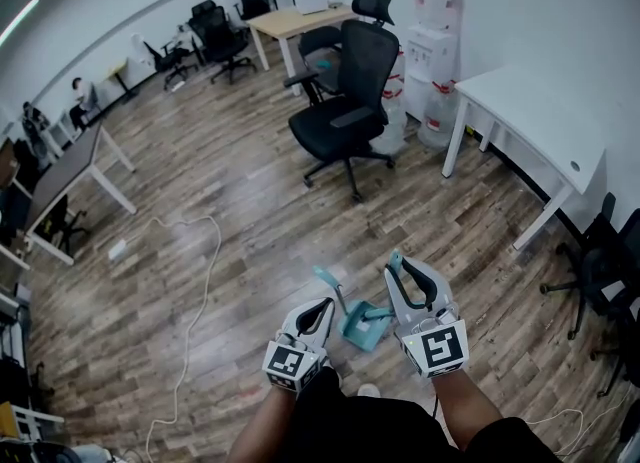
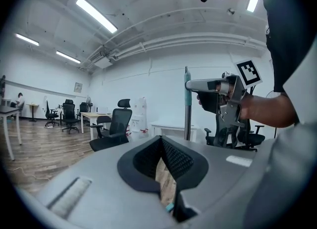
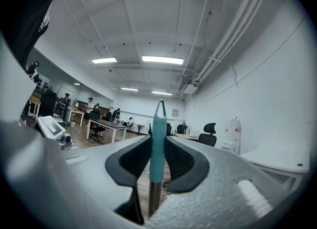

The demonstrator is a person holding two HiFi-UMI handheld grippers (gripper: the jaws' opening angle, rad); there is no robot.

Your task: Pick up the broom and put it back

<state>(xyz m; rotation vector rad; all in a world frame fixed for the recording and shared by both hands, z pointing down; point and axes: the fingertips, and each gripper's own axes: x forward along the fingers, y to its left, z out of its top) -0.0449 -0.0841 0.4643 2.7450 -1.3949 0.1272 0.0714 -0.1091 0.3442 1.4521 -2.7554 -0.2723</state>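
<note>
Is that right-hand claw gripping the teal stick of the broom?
Yes, the right gripper view shows the broom handle standing upright, clamped between the jaws of the right gripper.

1. We see our left gripper (image 2: 161,144) with its jaws closed together and nothing between them.
2. Our right gripper (image 2: 194,84) clamps the upright broom handle (image 2: 187,119).
3. A black office chair (image 2: 116,126) stands on the wood floor (image 2: 34,159) beyond.

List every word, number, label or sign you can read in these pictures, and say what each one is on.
No legible text anywhere.
Marker cubes: black-and-white square patterns only, no letters or digits.
Water bottles: red markings, too small to read.
Wall frame: too small and blurred to read.
</note>
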